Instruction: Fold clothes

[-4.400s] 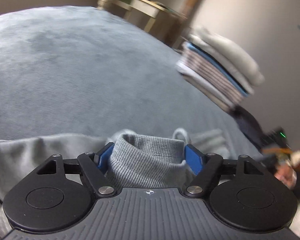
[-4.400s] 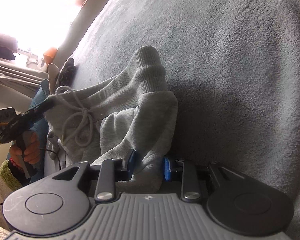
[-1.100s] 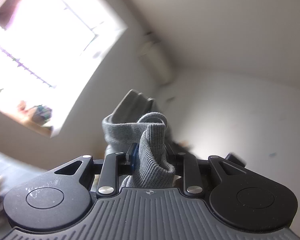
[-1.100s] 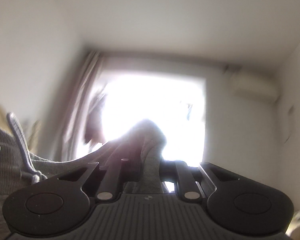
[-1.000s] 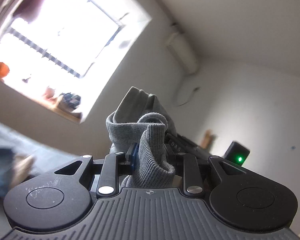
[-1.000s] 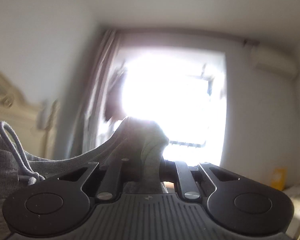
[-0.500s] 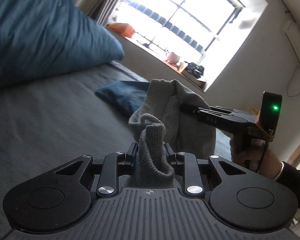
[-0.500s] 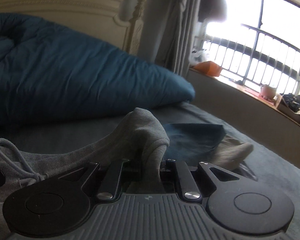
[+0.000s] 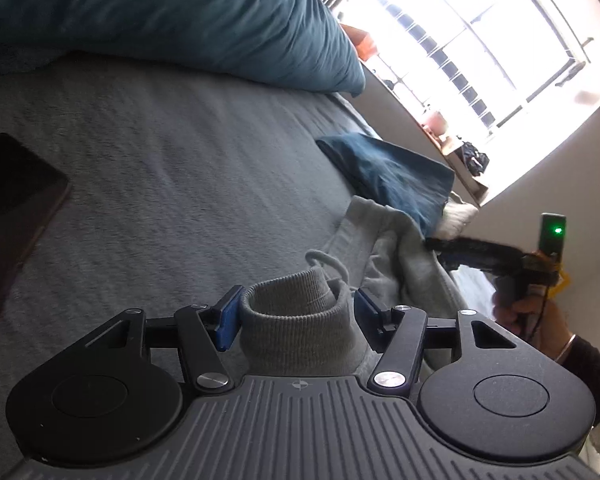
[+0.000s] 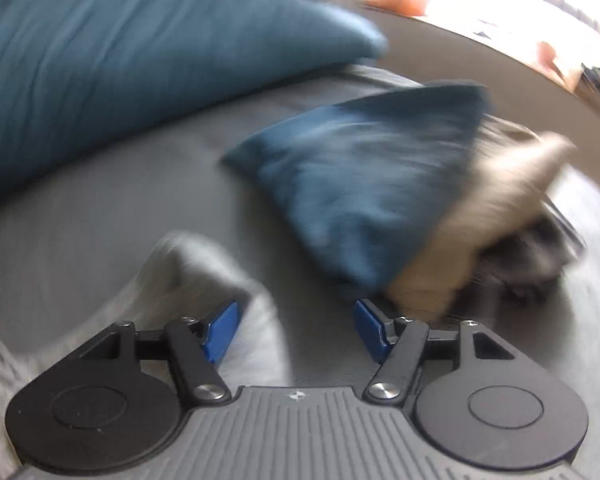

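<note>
Both claws have just been opening: the left gripper [image 9: 296,312] stands apart around the ribbed cuff of the grey sweatpants [image 9: 384,256] lying on the near bed [image 9: 172,168], and the right gripper [image 10: 296,330] stands apart, the cloth just beside its left pad.

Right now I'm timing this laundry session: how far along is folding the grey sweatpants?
Done: the grey sweatpants lie on the bed. In hand: the left gripper and the right gripper have just been opening; the ribbed cuff sits loose between the left pads. Left: the pants lie bunched, with no neat fold visible.
</note>
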